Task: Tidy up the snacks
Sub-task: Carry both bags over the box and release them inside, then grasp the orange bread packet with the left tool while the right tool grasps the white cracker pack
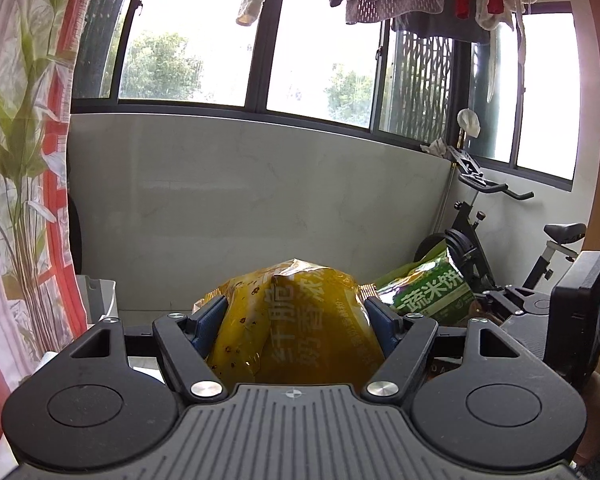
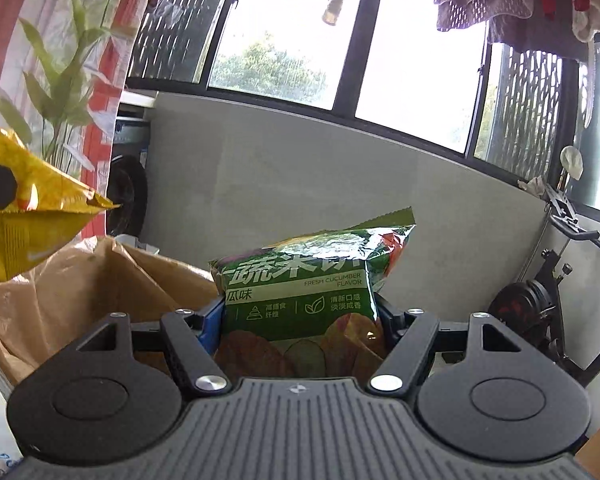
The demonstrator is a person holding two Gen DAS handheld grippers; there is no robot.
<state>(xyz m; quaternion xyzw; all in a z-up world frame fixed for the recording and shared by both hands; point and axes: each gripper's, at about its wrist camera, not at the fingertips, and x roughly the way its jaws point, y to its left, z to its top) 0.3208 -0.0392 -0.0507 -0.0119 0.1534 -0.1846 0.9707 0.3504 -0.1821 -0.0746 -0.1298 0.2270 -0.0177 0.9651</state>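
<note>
A yellow bag [image 1: 296, 320] is held in the left claw [image 1: 296, 312], and a green bag [image 2: 308, 292] is held in the right claw [image 2: 302, 314]. Each claw is spread wide, yet its blue pads are pressed on the puffy sides of its bag, so both bags are gripped and lifted in the air. No tabletop is seen under them. In the left view the green bag [image 1: 428, 288] is seen just to the right of the yellow one and a little behind it. In the right view the yellow bag [image 2: 28, 216] is seen high at the left edge, above a brown paper bag [image 2: 80, 292] that stands open below. The step in hand is judged to be carrying the snacks to that paper bag. To do it well, the bags should be squeezed only softly, because they are full of air and the chips inside can be crushed. The grip should be kept steady so that the slippery wrap is not let slide out. The bags should be put in one at a time, so the two claws are not bumped together. Each bag should be brought right over the open mouth and lowered in before it is let go. The soft paper rim should not be pushed down or folded shut.
</note>
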